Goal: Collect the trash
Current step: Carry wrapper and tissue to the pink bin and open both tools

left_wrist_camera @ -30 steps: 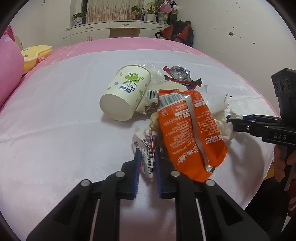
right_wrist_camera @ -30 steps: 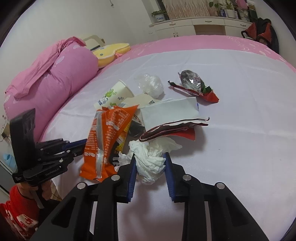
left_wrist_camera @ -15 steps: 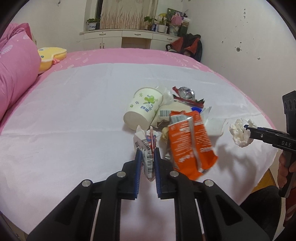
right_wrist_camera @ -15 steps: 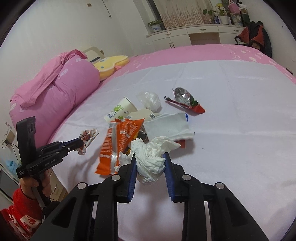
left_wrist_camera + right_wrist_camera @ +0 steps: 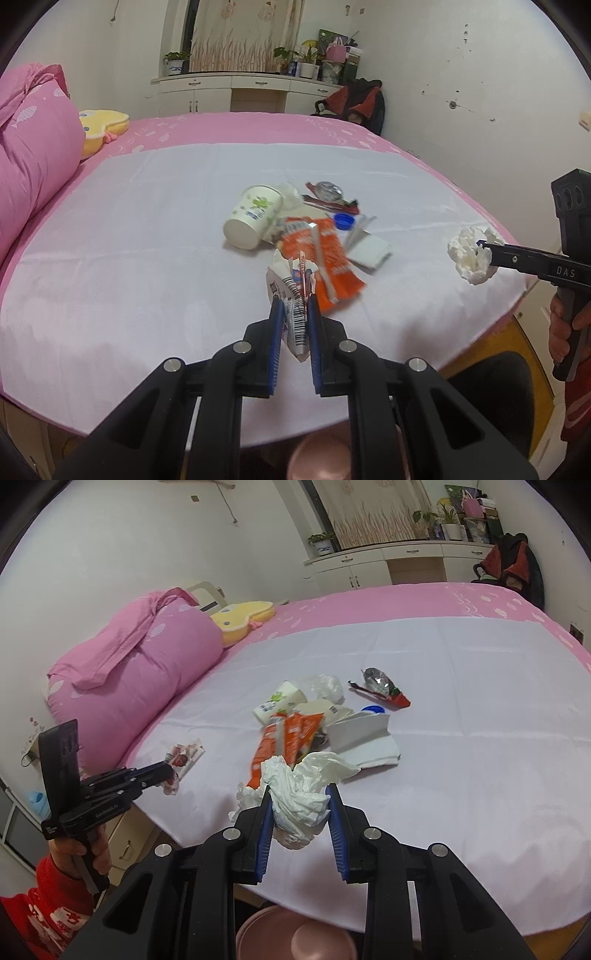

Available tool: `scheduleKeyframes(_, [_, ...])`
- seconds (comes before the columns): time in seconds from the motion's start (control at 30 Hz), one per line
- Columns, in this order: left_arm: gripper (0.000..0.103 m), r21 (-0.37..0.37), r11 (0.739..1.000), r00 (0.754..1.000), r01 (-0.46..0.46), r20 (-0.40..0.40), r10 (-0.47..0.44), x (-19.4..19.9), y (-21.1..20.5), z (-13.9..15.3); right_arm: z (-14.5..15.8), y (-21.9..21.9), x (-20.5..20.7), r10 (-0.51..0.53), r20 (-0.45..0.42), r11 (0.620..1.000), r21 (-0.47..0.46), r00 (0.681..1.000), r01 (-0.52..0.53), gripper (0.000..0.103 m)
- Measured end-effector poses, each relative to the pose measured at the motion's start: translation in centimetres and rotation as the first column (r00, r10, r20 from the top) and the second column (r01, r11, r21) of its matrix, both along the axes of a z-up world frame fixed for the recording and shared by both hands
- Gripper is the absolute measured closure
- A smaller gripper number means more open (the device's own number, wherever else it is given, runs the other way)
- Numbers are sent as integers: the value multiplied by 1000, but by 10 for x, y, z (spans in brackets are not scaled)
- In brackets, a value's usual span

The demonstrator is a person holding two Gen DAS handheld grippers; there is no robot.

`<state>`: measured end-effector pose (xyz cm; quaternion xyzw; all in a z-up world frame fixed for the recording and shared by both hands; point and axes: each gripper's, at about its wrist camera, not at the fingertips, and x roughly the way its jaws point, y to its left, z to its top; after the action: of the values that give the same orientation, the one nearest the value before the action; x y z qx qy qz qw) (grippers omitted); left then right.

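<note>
White tissue (image 5: 301, 801) clamped in right gripper (image 5: 300, 794)

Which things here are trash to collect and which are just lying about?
Trash:
crumpled white tissue, in right claw
small barcode wrapper, in left claw
orange snack bag
white paper cup
blue bottle cap

Lying about:
pink bolster pillow
yellow plush toy

Bed (image 5: 129, 258): litter pile lay mid-sheet — cup (image 5: 251, 218) at its left, flat packet (image 5: 321, 254) beside it.
Pillow (image 5: 136, 679): left of pile.
Cabinets (image 5: 236, 92): behind bed — against the wall.
</note>
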<state>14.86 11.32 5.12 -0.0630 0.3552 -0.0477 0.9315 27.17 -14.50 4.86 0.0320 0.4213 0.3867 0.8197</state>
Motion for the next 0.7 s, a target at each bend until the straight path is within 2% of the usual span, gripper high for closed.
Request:
scheduleKeyframes(0.33, [89, -41, 998, 998, 48, -27, -49, -51, -37, -9, -9, -12, -50, 50, -53, 999, -8, 997, -51, 71])
scheduleKeyframes(0.7, [89, -106, 993, 992, 59, -106, -70, -83, -63, -51, -65, -20, -86, 72, -183, 997, -14, 980, -76, 71])
